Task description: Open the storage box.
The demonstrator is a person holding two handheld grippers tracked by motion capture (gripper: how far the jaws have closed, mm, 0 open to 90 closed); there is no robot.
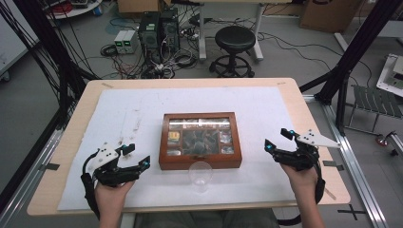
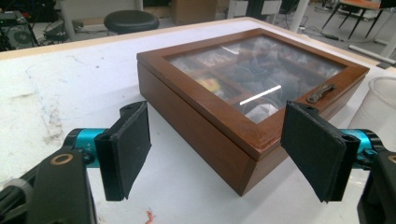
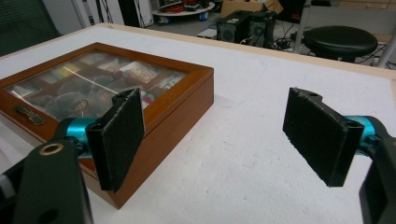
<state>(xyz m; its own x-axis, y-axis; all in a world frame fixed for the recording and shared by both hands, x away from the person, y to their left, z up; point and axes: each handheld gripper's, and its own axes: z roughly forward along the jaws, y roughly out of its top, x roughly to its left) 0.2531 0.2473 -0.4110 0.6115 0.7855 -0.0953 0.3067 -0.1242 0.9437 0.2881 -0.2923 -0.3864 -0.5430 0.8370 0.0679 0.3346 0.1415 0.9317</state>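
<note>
Both my tongs, left (image 1: 136,156) and right (image 1: 278,139), gape wide and empty beside the shut box (image 1: 199,139) mid-tabletop, cup (image 1: 200,175) at its near side; nothing begun yet, I judge.

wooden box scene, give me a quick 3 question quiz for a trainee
1. True or false: the lid of the wooden box is shut.
2. What stands on the table just in front of the box, on the person's side?
A. a clear plastic cup
B. a metal spoon
C. a red mug
3. How do the jaws of the left gripper and the right gripper stand, and what do they hold?

Key
1. True: the glass-topped lid lies flat on the box, with its small metal handle untouched.
2. A: the clear plastic cup.
3. Both stand wide open and hold nothing, one at each side of the box.
</note>
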